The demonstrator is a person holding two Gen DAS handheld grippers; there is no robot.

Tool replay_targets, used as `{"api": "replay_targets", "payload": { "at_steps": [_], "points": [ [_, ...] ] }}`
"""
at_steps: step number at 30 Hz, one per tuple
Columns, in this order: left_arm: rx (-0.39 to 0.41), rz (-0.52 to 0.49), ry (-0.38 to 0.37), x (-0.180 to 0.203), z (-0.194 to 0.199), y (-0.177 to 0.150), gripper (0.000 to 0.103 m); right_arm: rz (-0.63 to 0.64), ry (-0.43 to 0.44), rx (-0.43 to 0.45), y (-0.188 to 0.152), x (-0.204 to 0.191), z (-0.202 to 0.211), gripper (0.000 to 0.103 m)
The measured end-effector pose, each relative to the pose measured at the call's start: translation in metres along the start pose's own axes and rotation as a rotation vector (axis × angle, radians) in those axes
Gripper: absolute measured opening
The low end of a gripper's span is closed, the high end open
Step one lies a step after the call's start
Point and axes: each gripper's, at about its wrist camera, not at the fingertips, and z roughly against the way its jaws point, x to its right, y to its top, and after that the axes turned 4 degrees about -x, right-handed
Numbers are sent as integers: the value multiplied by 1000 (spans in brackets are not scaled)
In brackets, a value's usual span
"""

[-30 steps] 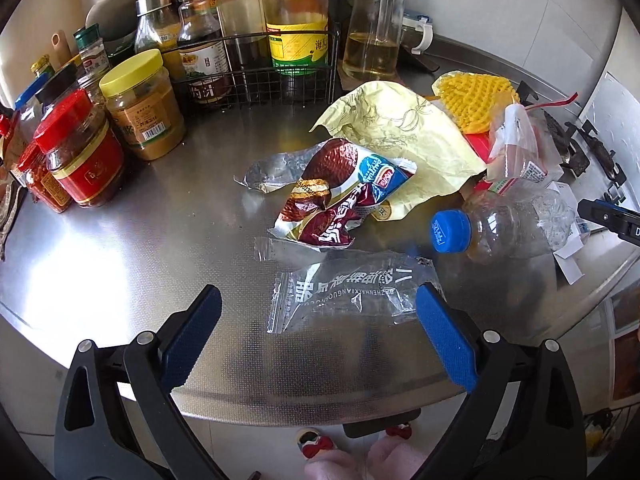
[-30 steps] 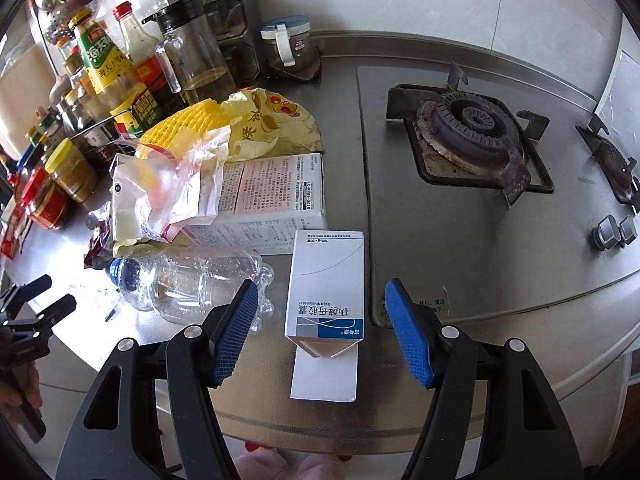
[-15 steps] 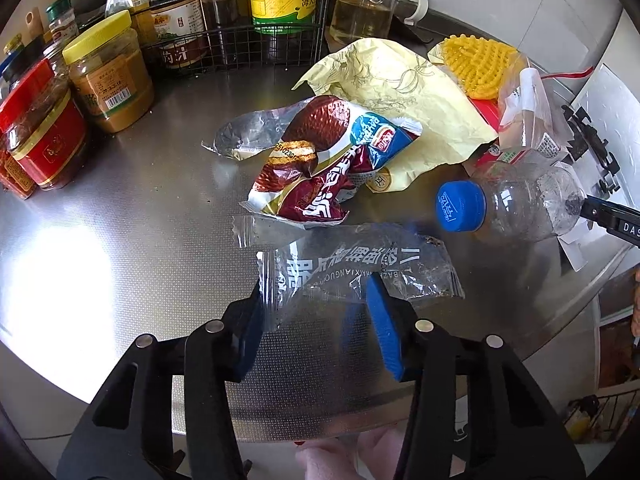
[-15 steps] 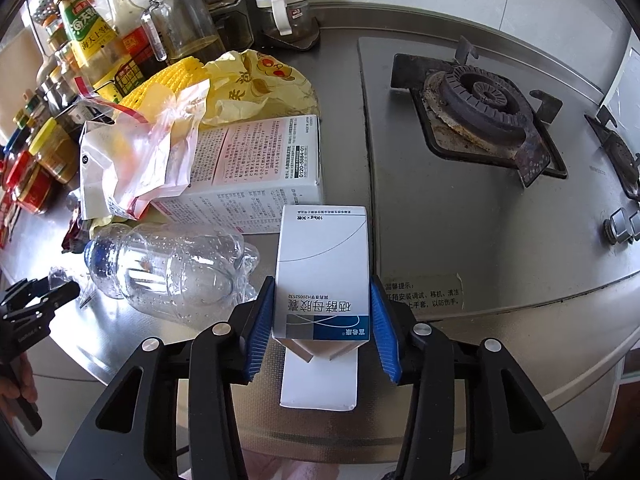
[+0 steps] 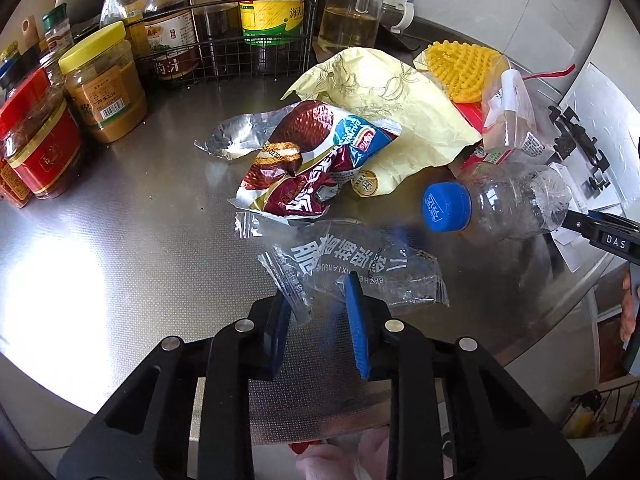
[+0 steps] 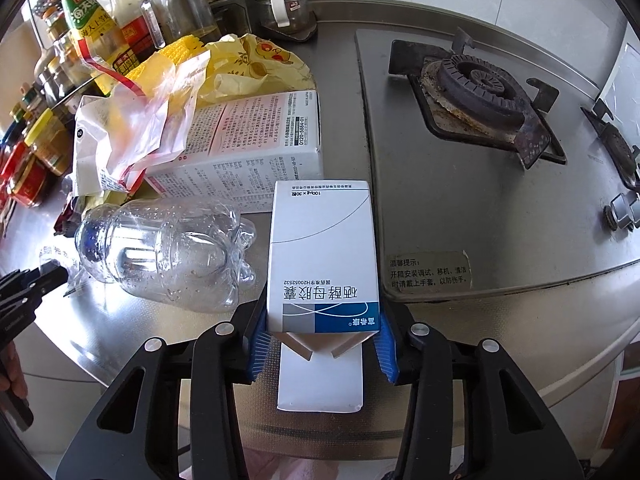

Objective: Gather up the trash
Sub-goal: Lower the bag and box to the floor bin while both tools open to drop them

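My left gripper (image 5: 318, 308) is shut on the near edge of a clear plastic wrapper (image 5: 360, 268) with white print, which crumples between the blue pads on the steel counter. Behind it lie a brown and blue snack wrapper (image 5: 308, 160), a yellow paper bag (image 5: 380, 108) and an empty clear bottle (image 5: 504, 204) with a blue cap. My right gripper (image 6: 322, 332) is shut on a small white and blue medicine box (image 6: 322, 248), its end flap open. The bottle (image 6: 168, 256) lies just left of it, a larger white carton (image 6: 248, 156) behind.
Jars and sauce bottles (image 5: 100, 80) and a wire rack (image 5: 224, 40) line the back left of the counter. A yellow foam net (image 5: 460, 68) and a clear zip bag (image 5: 508, 120) lie at the right. A gas burner (image 6: 476, 84) sits right of the box. The counter's front edge (image 6: 440, 420) is close below.
Both grippers went from wide open to shut: the left closed on the clear wrapper and bunched it up, the right closed on the medicine box.
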Motion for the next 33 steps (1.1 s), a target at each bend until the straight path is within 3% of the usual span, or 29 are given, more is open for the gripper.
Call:
{"api": "replay_targets", "payload": {
  "at_steps": [3,5,13,17,21,27,33],
  "points": [
    [8,13,-19,-1,3,-2,19,-10,-2,16,-7,2,11,45],
    [12,12,-25,0,6,-4,5,-17,-10,28,-11,4,20,45],
    [39,-25,-50,3,28,-20,5,-77,-30,74,-39,10,54,45],
    [53,-50,-85,6,49,-34,5,-86,-10,97,-71,1,80,45],
    [58,-95,-126,20,72,-59,5,-90,69,83,-113,-13,94,45],
    [-4,-96,-181,40,78,-104,5,-17,133,-24,-165,-35,74,45],
    [-123,-29,-172,60,33,-143,5,21,160,-128,-201,-36,14,45]
  ]
}}
